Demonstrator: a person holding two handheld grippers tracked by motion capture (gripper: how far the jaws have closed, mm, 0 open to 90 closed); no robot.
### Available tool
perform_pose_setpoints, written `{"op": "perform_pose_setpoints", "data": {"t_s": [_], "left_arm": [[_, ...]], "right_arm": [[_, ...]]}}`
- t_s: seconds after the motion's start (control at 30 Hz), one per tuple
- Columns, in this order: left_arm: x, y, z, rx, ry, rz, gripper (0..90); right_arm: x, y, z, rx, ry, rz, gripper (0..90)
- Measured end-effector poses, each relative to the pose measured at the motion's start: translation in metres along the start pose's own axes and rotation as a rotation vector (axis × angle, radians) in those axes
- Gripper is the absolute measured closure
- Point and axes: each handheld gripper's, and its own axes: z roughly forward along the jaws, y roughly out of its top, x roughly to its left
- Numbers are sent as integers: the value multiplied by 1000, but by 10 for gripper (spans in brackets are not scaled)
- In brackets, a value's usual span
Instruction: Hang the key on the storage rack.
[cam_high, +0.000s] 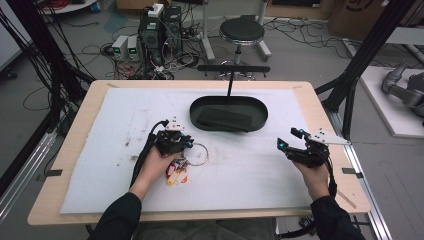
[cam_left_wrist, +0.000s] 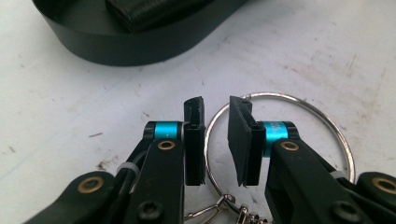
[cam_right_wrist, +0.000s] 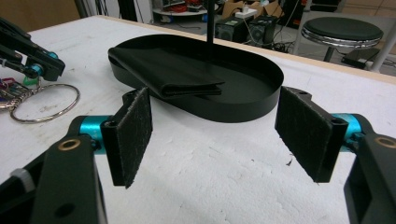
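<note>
The left claw (cam_left_wrist: 217, 140) is nearly closed around the thin wire of the big round silver key ring (cam_left_wrist: 322, 122), not pinching yet. The right claw (cam_right_wrist: 219, 140) waits wide open, far off.

Dark long sleeves (cam_high: 120, 215). Left claw (cam_left_wrist: 216, 140), right claw (cam_right_wrist: 219, 135): black links, cyan collars, brass pivots, rough black pads (cam_right_wrist: 133, 133). Black cable, grey three-cornered plate (cam_high: 327, 136).
</note>
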Motion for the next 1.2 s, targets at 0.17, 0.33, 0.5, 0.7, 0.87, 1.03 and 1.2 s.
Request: {"op": "perform_pose_setpoints", "data": {"t_s": [0.17,0.33,0.5,0.7,0.87,1.03,1.2], "left_arm": [[-1,-1,7,69,27,5,789],[-3,0,7,76,40,13,807],[-8,1,7,87,54,46,858],[-6,1,3,65,46,30,860],[-3,5,-13,-22,52,9,862],[-6,8,-30,-91,62,9,864],[-17,12,-42,-120,59,57,863]], "right_arm": [[0,0,0,1,2,-5,314],[-1,0,-1,-4,2,-10,316],[-1,0,-1,-3,2,-10,318],[-1,0,-1,-5,3,-8,321],[-2,0,-1,-5,-2,-10,322],[-1,0,-1,-3,-3,-18,328],[0,0,-1,-3,-5,-18,328]]}}
